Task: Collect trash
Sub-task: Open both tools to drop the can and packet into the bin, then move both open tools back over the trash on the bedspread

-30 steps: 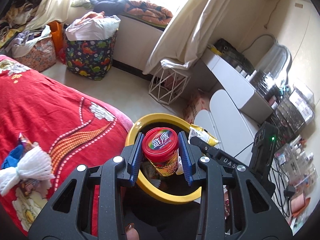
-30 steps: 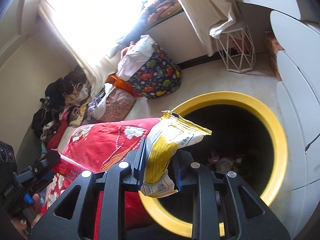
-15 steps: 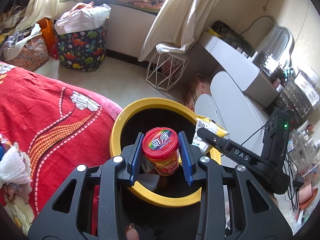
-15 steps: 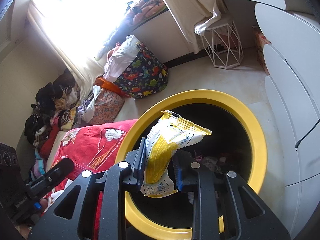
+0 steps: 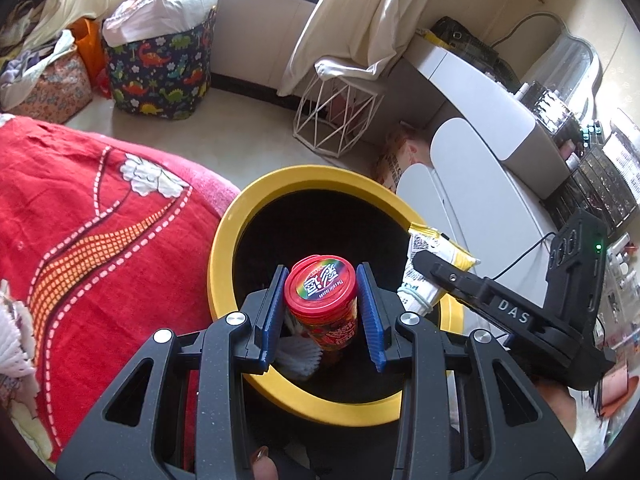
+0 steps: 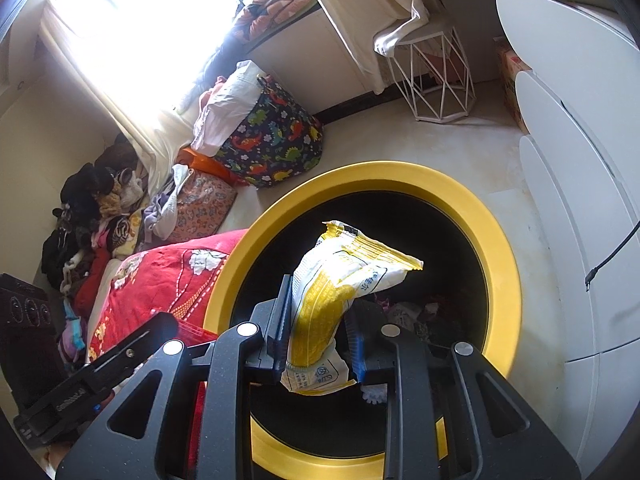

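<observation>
Since a second ago you have brought both grippers lower and closer over the bin, so its yellow rim (image 5: 224, 264) now fills more of each view and lies under the fingertips.

Your left gripper (image 5: 322, 312) holds a red snack cup (image 5: 322, 304) with a red lid: the two blue pads (image 5: 370, 320) press on its sides, and the cup stands upright between them, directly above the black inside of the bin. Just below the left fingertips, white crumpled trash (image 5: 298, 354) lies in the bin.

Your right gripper (image 6: 318, 340) is closed narrowly on a yellow and white snack bag (image 6: 336, 292). The bag sticks up and forward past the fingertips, over the bin's yellow rim (image 6: 504, 280) and its dark opening; its lower end hangs under the pads. Beyond the fingertips, some trash (image 6: 404, 312) is dimly visible at the bottom.

To the left of both grippers lies the red blanket (image 5: 92, 232).
</observation>
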